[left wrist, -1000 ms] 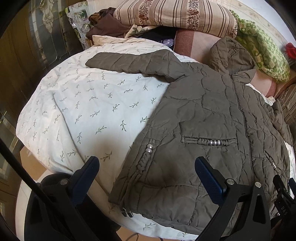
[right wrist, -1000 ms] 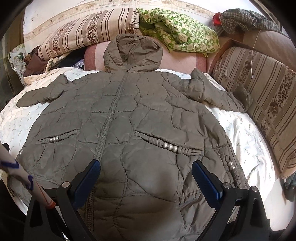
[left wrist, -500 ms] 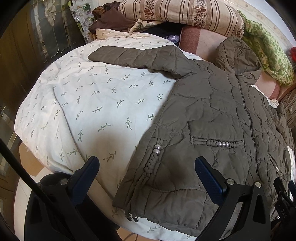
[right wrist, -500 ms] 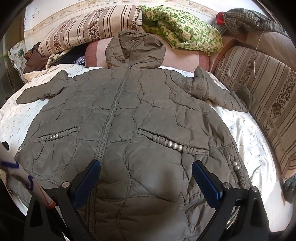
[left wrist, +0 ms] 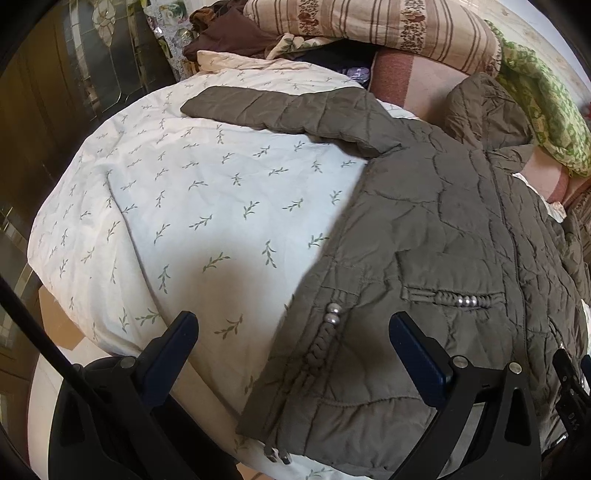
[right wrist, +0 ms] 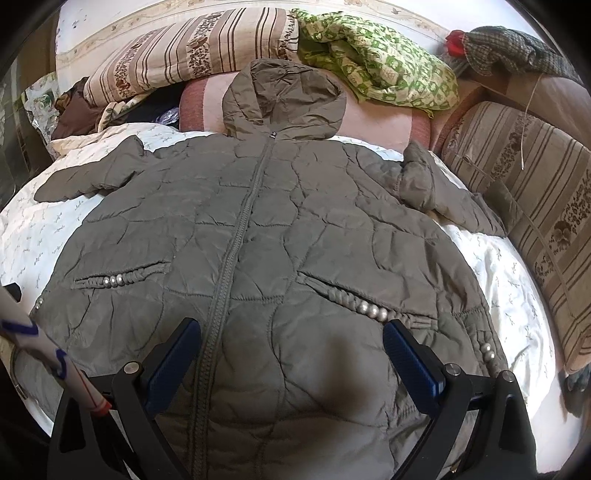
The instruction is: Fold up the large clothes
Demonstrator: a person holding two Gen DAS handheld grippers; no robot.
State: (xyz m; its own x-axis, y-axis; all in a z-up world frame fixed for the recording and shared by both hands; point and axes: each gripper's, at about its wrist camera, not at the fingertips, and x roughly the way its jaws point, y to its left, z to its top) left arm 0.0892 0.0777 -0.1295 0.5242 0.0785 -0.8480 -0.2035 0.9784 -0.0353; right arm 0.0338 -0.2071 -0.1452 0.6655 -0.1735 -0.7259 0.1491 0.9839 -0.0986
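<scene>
A large olive quilted hooded jacket [right wrist: 280,236] lies flat, front up and zipped, on a white leaf-print bed cover [left wrist: 192,206]. Its sleeves spread to both sides; the left sleeve [left wrist: 288,110] stretches across the cover. My left gripper [left wrist: 291,332] is open and empty, above the jacket's lower left hem corner [left wrist: 295,417]. My right gripper [right wrist: 291,339] is open and empty, above the jacket's lower front, right of the zip [right wrist: 236,243]. Beaded pocket trims [right wrist: 365,306] show on both sides.
Striped pillows [right wrist: 192,51] and a green patterned blanket [right wrist: 376,70] lie beyond the hood. A striped sofa back [right wrist: 532,199] runs along the right. Dark clothes [left wrist: 229,33] are piled at the far left. The bed edge [left wrist: 74,332] drops off at the left.
Both grippers have moved forward, closer over the jacket's lower part. The left view has shifted left, showing more bed cover. Jacket has not moved.
</scene>
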